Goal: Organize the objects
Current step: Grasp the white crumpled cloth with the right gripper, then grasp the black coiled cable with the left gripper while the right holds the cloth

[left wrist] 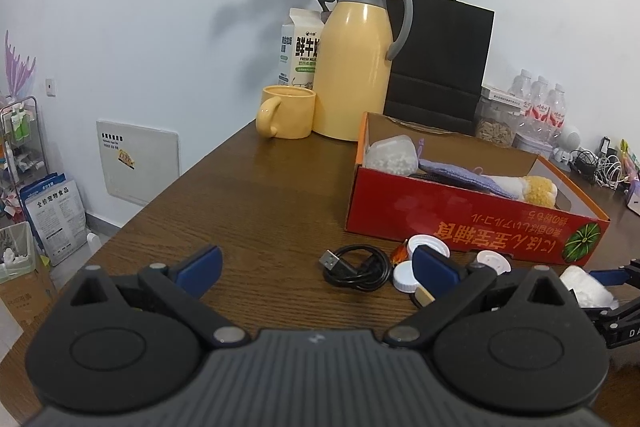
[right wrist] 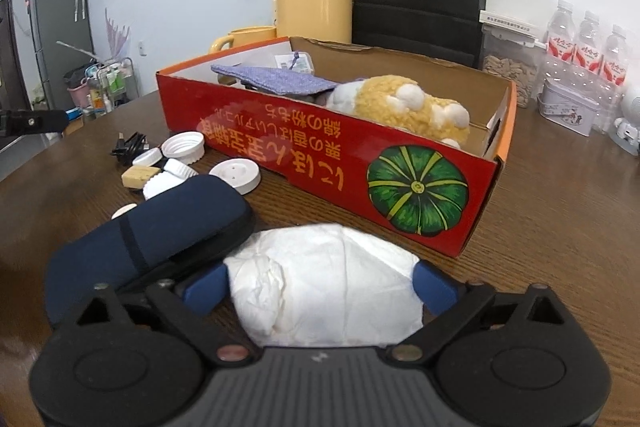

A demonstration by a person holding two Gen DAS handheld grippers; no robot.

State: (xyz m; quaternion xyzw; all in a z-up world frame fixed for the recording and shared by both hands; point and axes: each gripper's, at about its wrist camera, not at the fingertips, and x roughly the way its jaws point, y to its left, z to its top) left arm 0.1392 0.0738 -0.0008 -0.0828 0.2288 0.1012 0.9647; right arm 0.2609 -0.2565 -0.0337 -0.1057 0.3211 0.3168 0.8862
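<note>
Two grippers work over a brown wooden table (left wrist: 248, 195). In the right wrist view, the right gripper (right wrist: 320, 287) has its blue pads on both sides of a white crumpled tissue pack (right wrist: 324, 291). The pads sit right at the pack's sides, but it cannot be told if they press it. The pack lies on the table at 6 o'clock from the red cardboard box (right wrist: 320, 163), with its long side running left to right.

A dark blue zip case (right wrist: 148, 231) lies just beside the pack at 10 o'clock and touches it. Past the case, at 11 o'clock, sit white bottle caps (right wrist: 186, 146), a white round disc (right wrist: 235, 175), a small tan block (right wrist: 140, 177) and a black USB cable (right wrist: 130, 147). The box stands in the way straight ahead. Inside it lie a yellow plush toy (right wrist: 408, 107) and a purple cloth (right wrist: 272, 81). The box's long side runs from 10 o'clock to 4 o'clock.

In the left wrist view, the left gripper (left wrist: 316, 267) is spread wide with nothing in it. The cable and caps lie between its pads and just ahead. The table has open room at 9 o'clock, up to its left edge. A yellow jug (left wrist: 356, 67), a yellow mug (left wrist: 286, 111), a milk carton (left wrist: 300, 47) and a black paper bag (left wrist: 440, 55) stand at 12 o'clock by the wall.
</note>
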